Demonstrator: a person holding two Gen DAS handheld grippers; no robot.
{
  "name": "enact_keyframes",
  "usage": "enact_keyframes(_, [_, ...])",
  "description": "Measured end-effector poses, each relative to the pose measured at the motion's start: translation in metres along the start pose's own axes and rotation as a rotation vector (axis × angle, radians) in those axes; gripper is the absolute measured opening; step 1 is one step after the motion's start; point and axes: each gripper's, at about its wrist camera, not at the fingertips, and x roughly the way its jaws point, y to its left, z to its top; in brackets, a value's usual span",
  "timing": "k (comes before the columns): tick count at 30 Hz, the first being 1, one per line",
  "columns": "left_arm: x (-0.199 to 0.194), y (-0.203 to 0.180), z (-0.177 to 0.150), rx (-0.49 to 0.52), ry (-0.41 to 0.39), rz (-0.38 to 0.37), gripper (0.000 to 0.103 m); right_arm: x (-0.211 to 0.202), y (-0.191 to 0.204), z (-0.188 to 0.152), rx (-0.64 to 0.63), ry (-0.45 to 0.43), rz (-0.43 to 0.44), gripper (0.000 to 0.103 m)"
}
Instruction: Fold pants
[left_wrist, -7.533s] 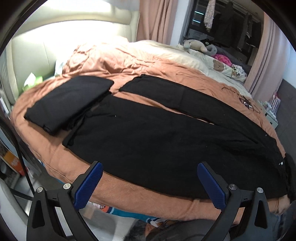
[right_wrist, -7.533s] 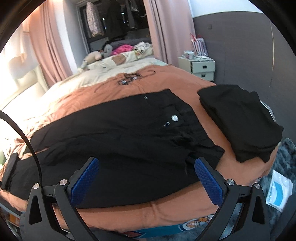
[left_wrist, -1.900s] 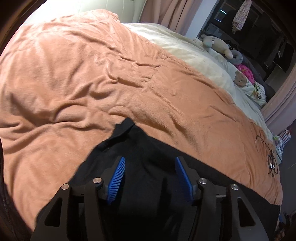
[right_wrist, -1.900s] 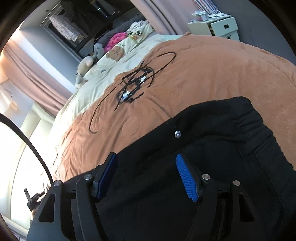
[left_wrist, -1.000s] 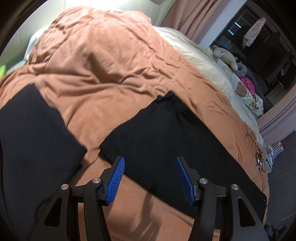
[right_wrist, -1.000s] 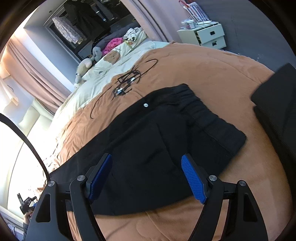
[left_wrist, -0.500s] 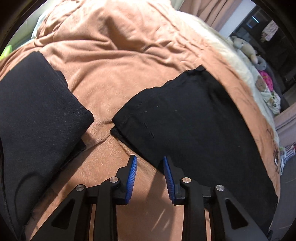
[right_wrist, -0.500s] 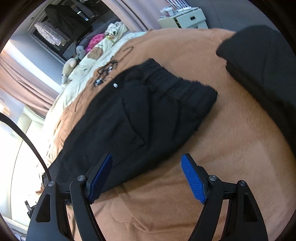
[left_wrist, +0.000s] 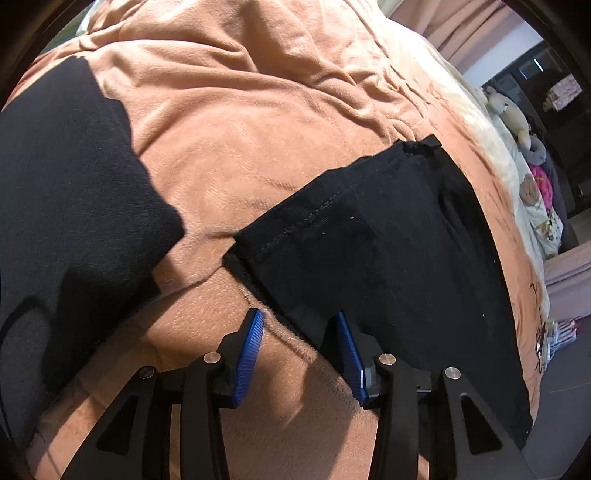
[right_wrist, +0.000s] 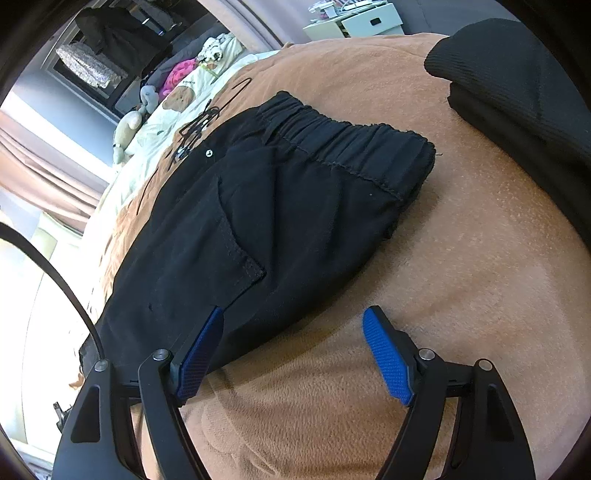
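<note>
I'm low over the bed now, and the black pants (left_wrist: 388, 240) lie flat on the orange blanket (left_wrist: 240, 122), already doubled lengthwise into one long strip.

My left tool (left_wrist: 299, 347) sits at the hem end of the pants. Its jaws have just been opening a little and stand partly apart. The near corner of the hem lies between the blue pads (left_wrist: 251, 347), but the pads are not pressing on the cloth; one pad is over the blanket, the other over the black fabric.

My right tool (right_wrist: 295, 354) is at the waist end of the pants (right_wrist: 266, 221), jaws wide apart and gripping nothing. Its left pad (right_wrist: 201, 354) overlaps the near edge of the pants, its right pad over bare blanket (right_wrist: 480, 277). The elastic waistband (right_wrist: 343, 144) is just beyond, gathered and lying flat, with a small silver button (right_wrist: 209, 152) on the far side of the pants.

Beside the hem end lies a folded black garment (left_wrist: 62, 192), close to the pants but apart from them. Beside the waistband lies another folded dark ribbed garment (right_wrist: 517, 85), also apart. Beyond the pants, a tangle of black cord (right_wrist: 195, 129) rests on the blanket.
</note>
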Motion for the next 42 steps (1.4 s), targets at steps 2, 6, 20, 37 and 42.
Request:
enact_keyframes(2, [-0.001, 0.002, 0.003, -0.015, -0.015, 0.016, 0.045, 0.001, -0.002, 0.0, 0.008, -0.003, 0.007, 0.079])
enact_keyframes(6, [0.003, 0.005, 0.011, -0.027, -0.04, 0.024, 0.046, 0.001, -0.003, -0.002, 0.004, -0.006, 0.01, 0.079])
enact_keyframes(20, [-0.024, -0.007, 0.015, 0.022, -0.172, -0.11, 0.048, -0.003, -0.01, -0.005, 0.011, -0.028, 0.065, 0.079])
enact_keyframes(37, [0.003, -0.004, 0.005, 0.032, -0.139, -0.079, 0.018, -0.001, -0.023, -0.013, 0.104, -0.105, 0.066, 0.079])
enact_keyframes(42, [-0.001, -0.005, 0.008, 0.027, -0.155, -0.081, 0.013, 0.015, -0.02, -0.01, 0.108, -0.119, 0.07, 0.075])
